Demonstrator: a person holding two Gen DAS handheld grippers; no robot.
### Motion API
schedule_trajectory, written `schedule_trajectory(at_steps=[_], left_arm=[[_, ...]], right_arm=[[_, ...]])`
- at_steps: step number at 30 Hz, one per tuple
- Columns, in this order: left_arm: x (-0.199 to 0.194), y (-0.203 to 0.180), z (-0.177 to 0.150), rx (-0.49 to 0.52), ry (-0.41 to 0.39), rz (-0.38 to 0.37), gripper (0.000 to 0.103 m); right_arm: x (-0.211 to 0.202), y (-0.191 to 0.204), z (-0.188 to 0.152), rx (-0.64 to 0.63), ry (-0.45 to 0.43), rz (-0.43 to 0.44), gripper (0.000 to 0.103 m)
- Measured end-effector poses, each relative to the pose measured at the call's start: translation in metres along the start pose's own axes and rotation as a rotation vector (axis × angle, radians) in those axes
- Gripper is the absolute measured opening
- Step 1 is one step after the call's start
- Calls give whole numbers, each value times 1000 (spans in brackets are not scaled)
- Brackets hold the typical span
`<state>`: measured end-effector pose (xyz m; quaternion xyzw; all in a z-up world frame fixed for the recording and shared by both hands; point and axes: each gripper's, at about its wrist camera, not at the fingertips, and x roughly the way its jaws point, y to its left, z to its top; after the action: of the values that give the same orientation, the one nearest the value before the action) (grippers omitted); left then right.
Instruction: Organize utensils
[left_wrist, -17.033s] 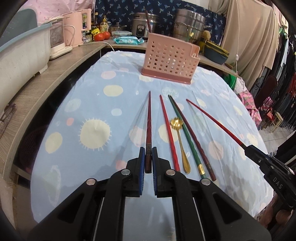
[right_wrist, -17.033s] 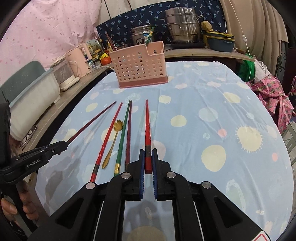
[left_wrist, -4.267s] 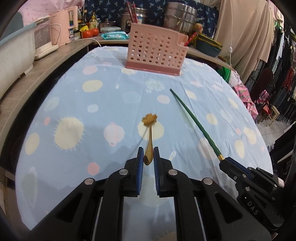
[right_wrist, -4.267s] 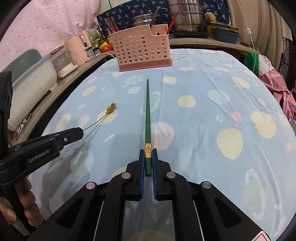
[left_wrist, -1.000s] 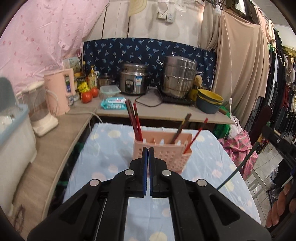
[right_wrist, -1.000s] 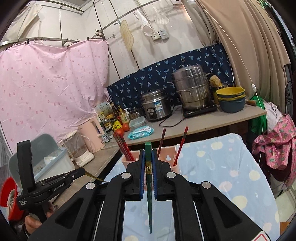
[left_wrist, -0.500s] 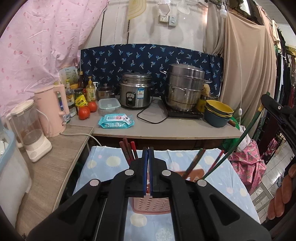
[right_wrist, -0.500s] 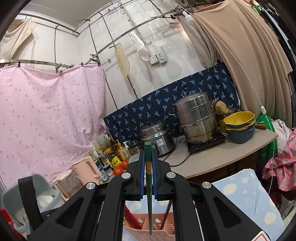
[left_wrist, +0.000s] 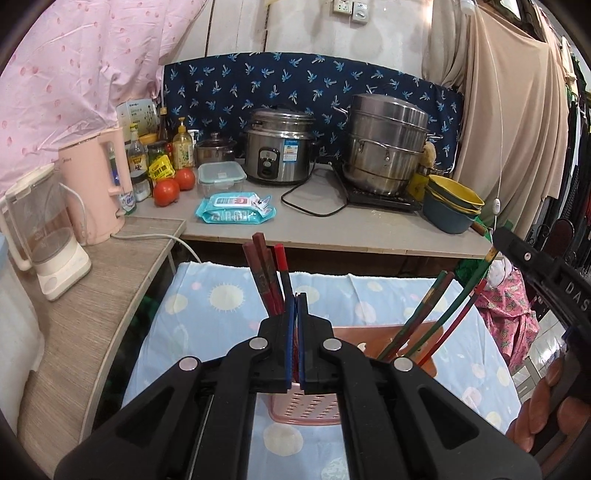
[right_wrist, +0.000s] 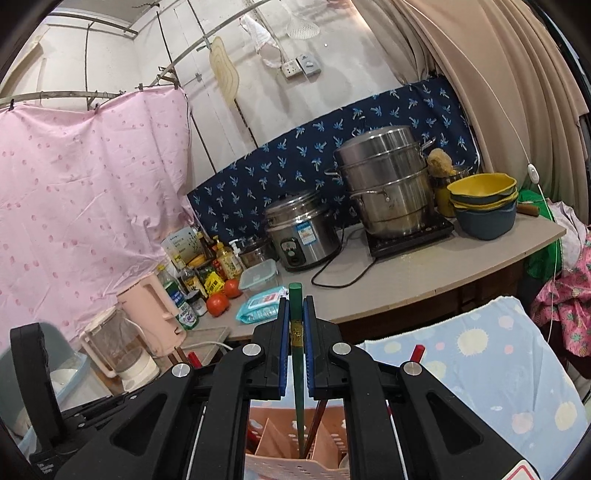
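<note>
The pink perforated utensil basket (left_wrist: 314, 404) stands on the blue spotted tablecloth, right below both grippers; it also shows in the right wrist view (right_wrist: 295, 467). My right gripper (right_wrist: 295, 339) is shut on the green chopstick (right_wrist: 297, 398), whose lower end reaches down into the basket. The same chopstick (left_wrist: 458, 299) leans into the basket's right compartment beside two others. Dark red chopsticks (left_wrist: 264, 273) stand in the left compartment. My left gripper (left_wrist: 295, 317) is shut, pads nearly touching; the gold spoon it held earlier is hidden between them.
A counter (left_wrist: 332, 221) behind the table holds a rice cooker (left_wrist: 280, 151), steamer pot (left_wrist: 388, 144), bowls (left_wrist: 450, 206), wipes, tomatoes and bottles. A pink kettle (left_wrist: 96, 184) and a blender (left_wrist: 44, 229) stand on the left counter. Clothes hang at the right.
Both grippers have moved down and closer over the basket. The green chopstick's tip has gone down into the right compartment.
</note>
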<state>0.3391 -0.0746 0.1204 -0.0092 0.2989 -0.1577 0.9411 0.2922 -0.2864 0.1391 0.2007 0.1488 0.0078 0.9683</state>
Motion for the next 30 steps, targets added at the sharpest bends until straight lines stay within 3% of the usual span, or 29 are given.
schedule_trajectory(at_steps=[7,8,9,11,12,22,25,27,30], left_arm=[[4,-2,-4,-6,5,-2,2],[4,-2,-4,-8,4,3,6],[3,-2,-5,-12,3,7,17],[2,-1,-5,-24,-5,18,36],[0,0,-6,-26,-11,28,39],[-21,1,-26,-13,1,80,40],[-32,0,-42,-2,18,102,46],[-38,-1,-55,1,35,115,55],[-46,-2,-75,15,59,136,57]], right_arm=[[8,1,-10,-25,31,-12,9],[8,1,-10,-28,27,-17,15],[7,1,-11,-29,26,-22,21],[2,-1,-12,-21,13,-25,44],[1,-2,-13,-21,12,-29,45],[-21,-3,-38,-62,89,-45,46],[-30,0,-55,-87,138,-48,46],[-38,2,-69,-110,170,-56,46],[-51,6,-94,-143,217,-70,48]])
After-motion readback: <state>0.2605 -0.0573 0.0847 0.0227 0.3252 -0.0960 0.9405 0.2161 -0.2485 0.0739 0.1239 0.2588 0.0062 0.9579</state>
